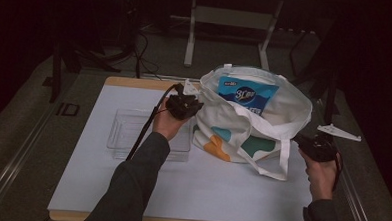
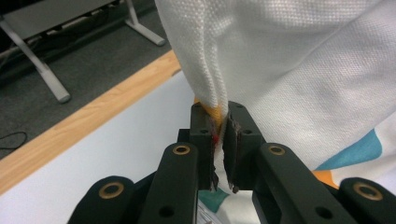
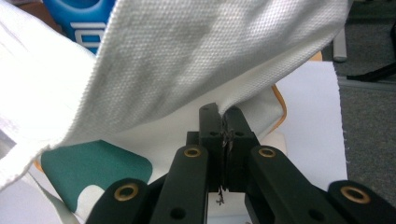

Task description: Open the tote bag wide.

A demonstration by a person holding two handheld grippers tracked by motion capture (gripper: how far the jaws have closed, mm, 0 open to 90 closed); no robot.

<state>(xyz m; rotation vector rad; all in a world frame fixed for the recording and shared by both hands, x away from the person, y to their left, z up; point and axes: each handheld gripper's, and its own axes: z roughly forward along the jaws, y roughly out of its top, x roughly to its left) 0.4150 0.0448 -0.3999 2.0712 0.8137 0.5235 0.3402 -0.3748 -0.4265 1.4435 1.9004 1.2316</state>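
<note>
Both grippers' fingers (image 2: 205,135) pinch the tote bag's (image 1: 263,128) white cloth at opposite sides.

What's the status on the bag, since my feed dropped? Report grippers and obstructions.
Left gripper shut on tote bag cloth. Right gripper shut on its rim. Blue packet inside. Clear tray beside the bag, not blocking.

From my remote seat I count one white canvas tote bag (image 1: 243,127) at centre frame, with one blue packet (image 1: 245,96) standing in its mouth at upper centre. One clear plastic tray (image 1: 133,133) lies left of centre. One white mat (image 1: 190,185) covers the one wooden table (image 1: 130,81). Two grippers: left gripper (image 1: 184,106), right gripper (image 1: 316,147). Two hands, one per gripper.
</note>
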